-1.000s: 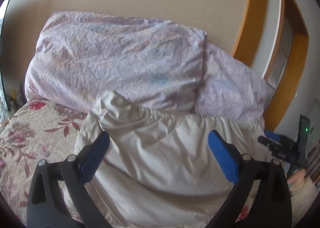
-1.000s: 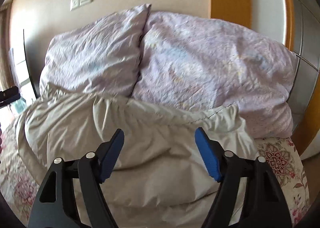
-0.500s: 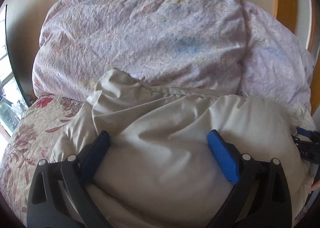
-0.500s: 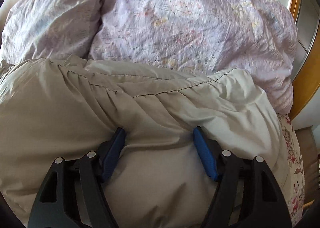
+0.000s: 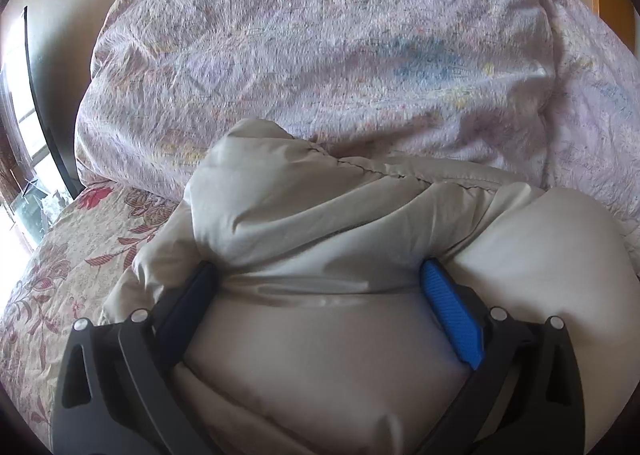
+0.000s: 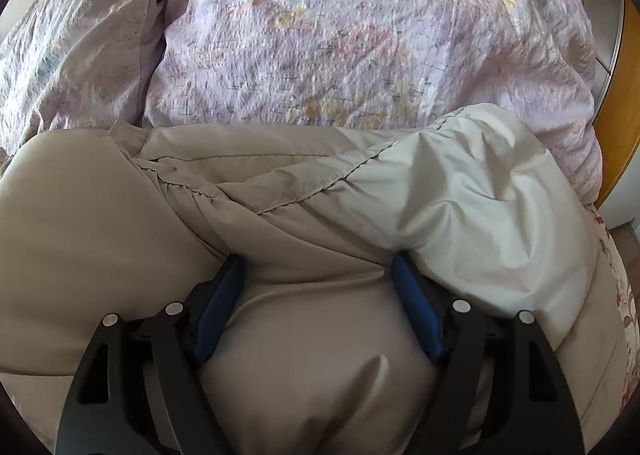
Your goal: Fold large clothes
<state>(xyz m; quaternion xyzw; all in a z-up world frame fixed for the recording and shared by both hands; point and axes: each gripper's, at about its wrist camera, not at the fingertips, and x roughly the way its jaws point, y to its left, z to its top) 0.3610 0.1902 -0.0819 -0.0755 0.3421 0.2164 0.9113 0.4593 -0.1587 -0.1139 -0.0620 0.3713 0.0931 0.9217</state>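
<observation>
A puffy beige jacket lies bunched on the bed against the pillows. My left gripper points down into it, and a thick fold bulges up between its blue pads, creased from tip to tip. In the right wrist view the same jacket swells between the jaws of my right gripper. Those jaws are opening while the padding still fills the gap and touches both pads. The jacket's underside and the rest of its folds are hidden.
Two crumpled lilac pillows stand just behind the jacket. The floral bedsheet shows at the left, and its right edge meets a wooden frame. A window is at far left.
Both grippers have come down and forward toward the pillows with the jacket. The wall, sockets and door have left the views, and the jacket's edge now rests against the pillows.
</observation>
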